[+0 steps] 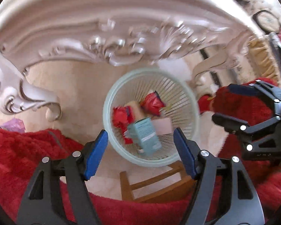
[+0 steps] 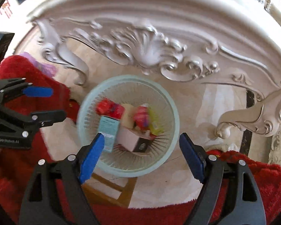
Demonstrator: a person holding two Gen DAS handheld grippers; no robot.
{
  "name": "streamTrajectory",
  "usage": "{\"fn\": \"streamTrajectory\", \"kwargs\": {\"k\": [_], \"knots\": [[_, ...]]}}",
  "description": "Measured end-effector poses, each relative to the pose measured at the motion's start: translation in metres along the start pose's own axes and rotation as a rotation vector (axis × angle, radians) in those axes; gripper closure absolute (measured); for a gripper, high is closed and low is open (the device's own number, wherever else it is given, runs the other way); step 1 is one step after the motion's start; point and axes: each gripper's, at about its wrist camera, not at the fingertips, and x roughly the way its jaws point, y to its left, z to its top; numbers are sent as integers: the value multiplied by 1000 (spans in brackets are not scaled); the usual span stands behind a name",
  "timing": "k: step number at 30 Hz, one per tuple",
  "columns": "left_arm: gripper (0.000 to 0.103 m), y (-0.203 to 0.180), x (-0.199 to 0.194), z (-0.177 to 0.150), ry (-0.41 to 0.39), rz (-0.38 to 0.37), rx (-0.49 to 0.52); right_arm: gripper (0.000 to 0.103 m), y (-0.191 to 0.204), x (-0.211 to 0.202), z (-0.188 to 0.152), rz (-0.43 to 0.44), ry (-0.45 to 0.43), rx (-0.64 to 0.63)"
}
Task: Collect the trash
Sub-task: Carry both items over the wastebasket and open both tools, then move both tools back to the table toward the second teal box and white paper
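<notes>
Both grippers spread wide and empty right now: left gripper (image 1: pixel 140 153) and right gripper (image 2: pixel 141 157) hanging over the bin, nothing between the blue pads (image 1: pixel 96 154).

Just below and near: red fuzzy fabric (image 1: pixel 28 159) along the bottom edge, plus a wooden stool frame (image 1: pixel 149 183) poking out under the basket. Worth staying clear of both on the way back up.

Further down: pale slatted wastebasket (image 2: pixel 166 150) on the light floor, already holding the trash. Teal carton (image 1: pixel 147 135) standing on end near the middle, red wrappers (image 1: pixel 121 118) beside it, a white box (image 2: pixel 129 140) leaning against the carton, something yellow-pink too blurry to name.

Probably the drop step, pretty much done. To finish well: pull straight up, no sideways swing, no clipping the rim. Carton looks tall enough to tip if bumped.

Farthest: carved cream table apron (image 2: pixel 149 46) and scroll leg (image 2: pixel 252 120) curling close to the basket. Possibly more trash on top of that, can't tell from here. Purple crumple (image 2: pixel 45 65) at the fabric's edge, maybe next pickup.
</notes>
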Motion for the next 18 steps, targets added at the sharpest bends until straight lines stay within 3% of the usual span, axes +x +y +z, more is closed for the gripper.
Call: {"fn": "streamTrajectory", "kwargs": {"k": [4,9,14,18], "knots": [[33,0,-48,15,-95,-87,-24,25,-12,-53,15,77,-149,16],[26,13,-91,61,-233,-79,-103,18,-52,-103,54,-7,-402,112],[26,21,-114,137,-352,-39,-160,17,-100,-121,109,-58,-505,249],[24,23,-119,201,-441,-13,-189,17,-128,-120,163,-99,-553,285]]}}
